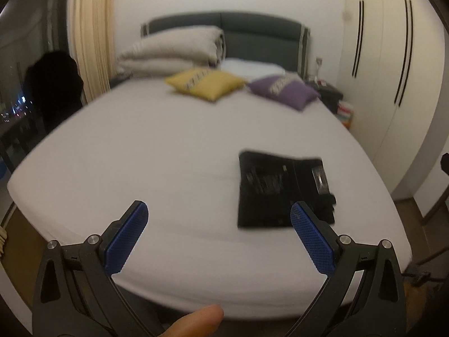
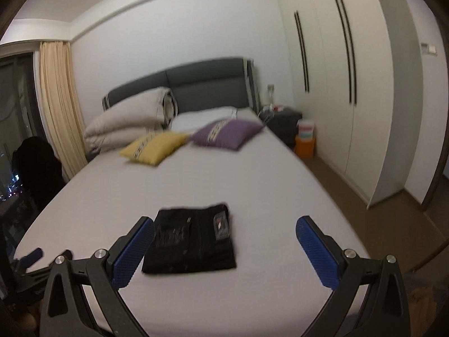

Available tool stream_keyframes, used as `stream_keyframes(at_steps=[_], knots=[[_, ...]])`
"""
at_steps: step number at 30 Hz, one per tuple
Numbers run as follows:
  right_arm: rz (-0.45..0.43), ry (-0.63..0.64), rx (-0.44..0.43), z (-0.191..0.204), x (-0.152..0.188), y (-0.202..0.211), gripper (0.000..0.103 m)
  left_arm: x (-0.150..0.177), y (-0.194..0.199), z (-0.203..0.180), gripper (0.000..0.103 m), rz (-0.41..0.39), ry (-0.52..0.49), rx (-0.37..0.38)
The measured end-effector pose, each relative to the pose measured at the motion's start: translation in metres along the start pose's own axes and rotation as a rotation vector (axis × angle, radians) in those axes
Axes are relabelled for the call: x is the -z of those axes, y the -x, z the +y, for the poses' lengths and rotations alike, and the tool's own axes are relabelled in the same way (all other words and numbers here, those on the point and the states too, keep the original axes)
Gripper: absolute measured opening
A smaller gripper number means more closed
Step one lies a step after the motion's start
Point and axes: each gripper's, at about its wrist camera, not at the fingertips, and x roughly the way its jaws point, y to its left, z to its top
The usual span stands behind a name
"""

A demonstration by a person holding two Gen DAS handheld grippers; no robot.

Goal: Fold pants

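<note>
Black pants (image 1: 280,191) lie folded into a compact rectangle on the grey bed (image 1: 168,146), near its foot end. My left gripper (image 1: 219,219) is open, held above the bed's foot edge, with the pants off to its right behind the right finger. In the right wrist view the folded pants (image 2: 193,241) lie just beyond and left of centre. My right gripper (image 2: 224,233) is open, nothing between its blue pads (image 2: 317,255). The left gripper (image 2: 36,255) shows at the lower left of that view.
A yellow cushion (image 2: 154,147), a purple cushion (image 2: 227,133) and a rolled duvet (image 2: 132,118) sit at the head of the bed (image 2: 252,185). White wardrobes (image 2: 336,84) line the right wall. A dark chair (image 1: 53,87) and curtain (image 1: 89,28) stand left. A fingertip (image 1: 196,321) shows below.
</note>
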Motion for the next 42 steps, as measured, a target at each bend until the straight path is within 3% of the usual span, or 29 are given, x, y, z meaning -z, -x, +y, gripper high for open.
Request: stream_keyframes(at_steps=[13, 42], knots=[[0.173, 0.051, -0.002, 0.018, 0.040, -0.028, 0.103, 0.016, -0.062, -0.024, 0.103, 0.132, -0.029, 0.007], [0.243, 0.071, -0.027, 0.028, 0.055, -0.035, 0.103, 0.026, -0.077, -0.024, 0.103, 0.171, -0.037, 0.008]])
